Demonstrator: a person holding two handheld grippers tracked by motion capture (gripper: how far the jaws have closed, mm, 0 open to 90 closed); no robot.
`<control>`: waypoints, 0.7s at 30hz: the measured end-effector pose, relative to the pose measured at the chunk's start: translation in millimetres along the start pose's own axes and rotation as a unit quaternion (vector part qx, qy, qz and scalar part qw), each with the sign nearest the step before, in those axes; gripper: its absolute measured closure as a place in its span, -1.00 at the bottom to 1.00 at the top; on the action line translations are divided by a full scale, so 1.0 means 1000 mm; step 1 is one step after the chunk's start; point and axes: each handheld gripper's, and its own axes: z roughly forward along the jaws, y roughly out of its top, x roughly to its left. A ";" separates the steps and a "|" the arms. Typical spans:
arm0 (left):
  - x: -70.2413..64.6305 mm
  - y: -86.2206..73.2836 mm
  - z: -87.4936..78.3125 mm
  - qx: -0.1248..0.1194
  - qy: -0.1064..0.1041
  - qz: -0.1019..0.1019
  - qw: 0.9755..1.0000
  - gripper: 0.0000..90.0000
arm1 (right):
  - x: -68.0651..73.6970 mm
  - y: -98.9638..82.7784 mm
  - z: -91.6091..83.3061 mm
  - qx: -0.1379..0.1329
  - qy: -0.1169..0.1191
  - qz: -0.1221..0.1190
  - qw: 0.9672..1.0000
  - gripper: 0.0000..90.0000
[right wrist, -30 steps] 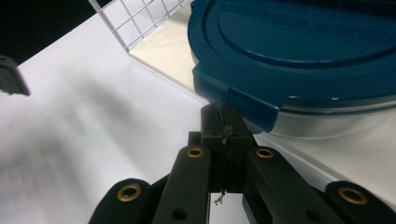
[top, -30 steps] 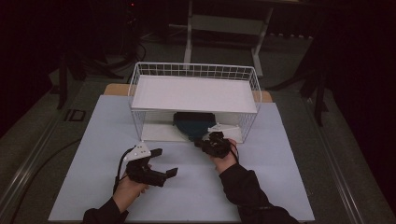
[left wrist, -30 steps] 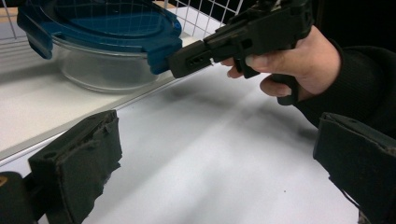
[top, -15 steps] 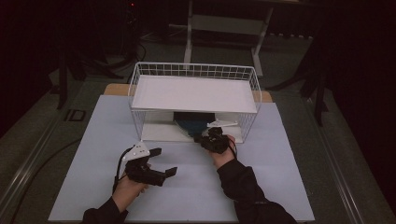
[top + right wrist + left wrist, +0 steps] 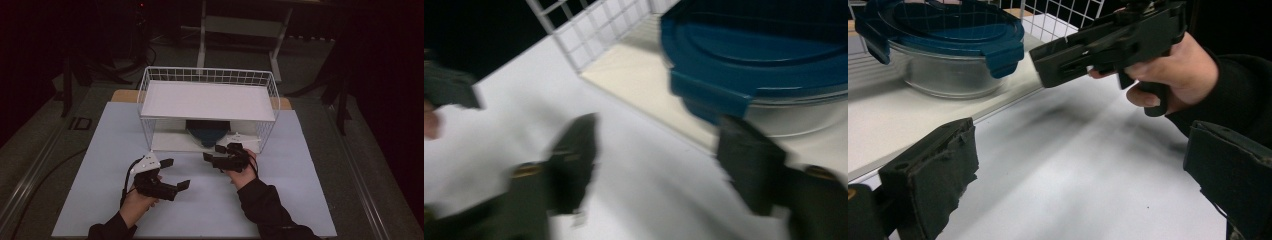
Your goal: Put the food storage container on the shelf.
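Right gripper closes in on the lidded bowl under the wire rack

The right gripper [image 5: 216, 153], jaws spread wide and empty, has edged forward over the last second to the front edge of the wire rack [image 5: 208, 76], suggesting a reach for the glass bowl [image 5: 948, 75] inside. The left gripper [image 5: 172, 174], jaws likewise apart and holding nothing, has stayed on the white table [image 5: 300, 200] well in front of the rack. The bowl sits on the rack's lower shelf, its blue lid [image 5: 769, 55] latched; contents cannot be made out.
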 end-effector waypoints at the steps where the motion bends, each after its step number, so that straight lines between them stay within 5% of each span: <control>1: 0.000 0.000 0.000 0.001 -0.001 0.000 1.000 -0.97 | 0.000 0.000 -0.002 0.001 0.011 0.000 1.000 -0.40; 6: -0.003 0.001 -0.002 0.002 -0.003 0.003 1.000 -0.97 | -0.001 -0.005 -0.012 -0.001 0.048 0.009 0.999 -0.60; 21: -0.012 0.001 -0.012 0.005 -0.011 0.017 1.000 -0.97 | 0.010 -0.022 -0.046 -0.012 0.030 -0.020 0.999 -0.62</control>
